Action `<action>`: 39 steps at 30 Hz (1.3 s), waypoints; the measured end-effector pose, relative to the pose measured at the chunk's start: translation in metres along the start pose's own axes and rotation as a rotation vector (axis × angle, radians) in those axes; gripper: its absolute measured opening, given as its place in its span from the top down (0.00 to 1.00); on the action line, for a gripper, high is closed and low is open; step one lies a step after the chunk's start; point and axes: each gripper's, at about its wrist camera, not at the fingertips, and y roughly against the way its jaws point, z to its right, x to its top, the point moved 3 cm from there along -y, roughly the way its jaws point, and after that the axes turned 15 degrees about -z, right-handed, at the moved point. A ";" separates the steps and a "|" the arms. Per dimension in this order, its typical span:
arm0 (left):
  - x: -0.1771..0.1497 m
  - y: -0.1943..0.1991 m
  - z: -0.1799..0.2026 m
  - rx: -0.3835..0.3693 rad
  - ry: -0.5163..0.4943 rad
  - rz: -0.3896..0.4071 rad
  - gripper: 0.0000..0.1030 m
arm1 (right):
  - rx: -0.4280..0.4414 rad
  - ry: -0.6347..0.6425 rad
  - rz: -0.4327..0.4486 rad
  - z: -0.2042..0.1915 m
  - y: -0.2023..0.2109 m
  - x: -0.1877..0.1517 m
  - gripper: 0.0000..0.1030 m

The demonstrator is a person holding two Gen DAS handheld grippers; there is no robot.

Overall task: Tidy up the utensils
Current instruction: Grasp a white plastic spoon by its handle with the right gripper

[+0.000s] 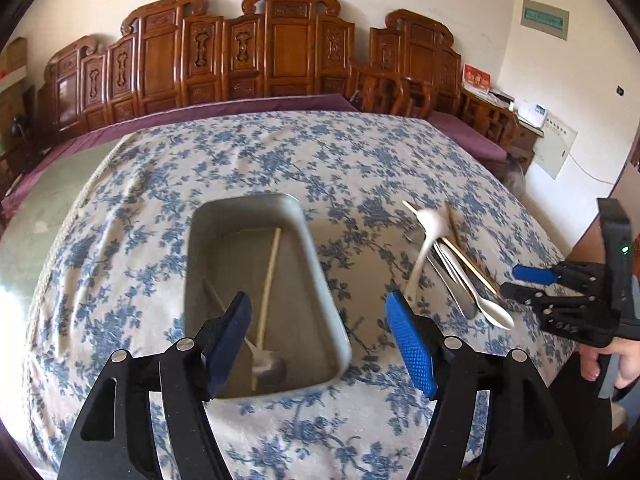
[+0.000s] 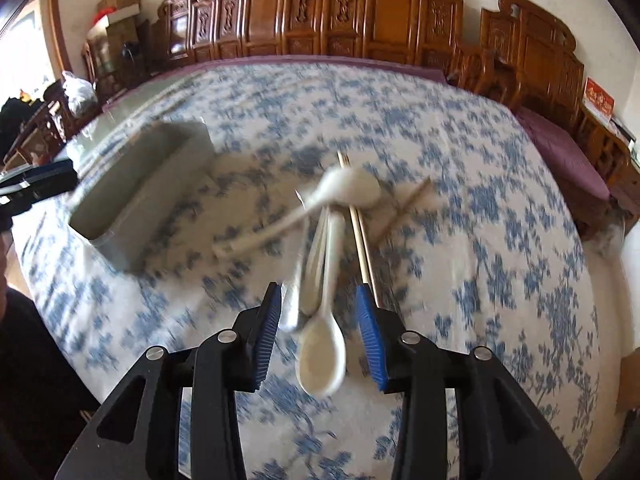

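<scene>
Your right gripper (image 2: 318, 328) is the nearer tool: its fingers are spread and empty, straddling the near end of the utensil pile (image 2: 328, 248). The pile lies on the flowered cloth (image 2: 500, 240), to the right of the metal tray (image 1: 320, 280). The white spoon (image 2: 322, 354) sits bowl-end toward you, its long axis running straight ahead, in line with the fingers. Your left gripper (image 1: 318, 342) is also wide open and empty, hovering above the tray's near end. The tray already holds a chopstick (image 1: 269, 280) and a spoon.

A carved wooden bench (image 1: 276, 48) with purple cushion (image 1: 224, 110) lines the wall.
</scene>
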 end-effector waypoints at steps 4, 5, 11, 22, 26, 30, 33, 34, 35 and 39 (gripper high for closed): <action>-0.001 0.005 0.013 0.025 -0.036 0.005 0.35 | 0.015 -0.031 -0.044 0.006 -0.016 -0.009 0.60; -0.003 0.007 0.015 0.023 -0.040 0.008 0.35 | 0.021 -0.041 -0.051 0.008 -0.019 -0.011 0.60; -0.012 0.012 0.032 0.014 -0.055 -0.010 0.35 | 0.042 -0.038 -0.084 0.011 -0.036 -0.018 0.69; -0.025 0.028 0.054 0.026 -0.040 -0.058 0.35 | 0.013 0.009 -0.090 0.008 -0.034 -0.023 0.95; -0.024 0.032 0.064 0.036 -0.063 -0.059 0.35 | 0.002 0.008 -0.077 0.013 -0.022 -0.028 0.98; -0.021 0.034 0.078 0.023 -0.094 -0.046 0.35 | -0.009 0.002 -0.034 0.020 0.001 -0.036 0.98; -0.020 0.030 0.087 0.026 -0.122 -0.054 0.35 | -0.012 -0.035 -0.006 0.031 0.016 -0.046 0.98; -0.020 0.028 0.090 0.031 -0.134 -0.058 0.35 | -0.007 -0.050 0.006 0.035 0.021 -0.050 0.98; -0.020 0.026 0.093 0.033 -0.143 -0.061 0.35 | -0.006 -0.059 0.012 0.038 0.025 -0.053 0.98; -0.016 0.016 0.102 0.035 -0.171 -0.075 0.35 | 0.002 -0.076 0.036 0.051 0.035 -0.054 0.98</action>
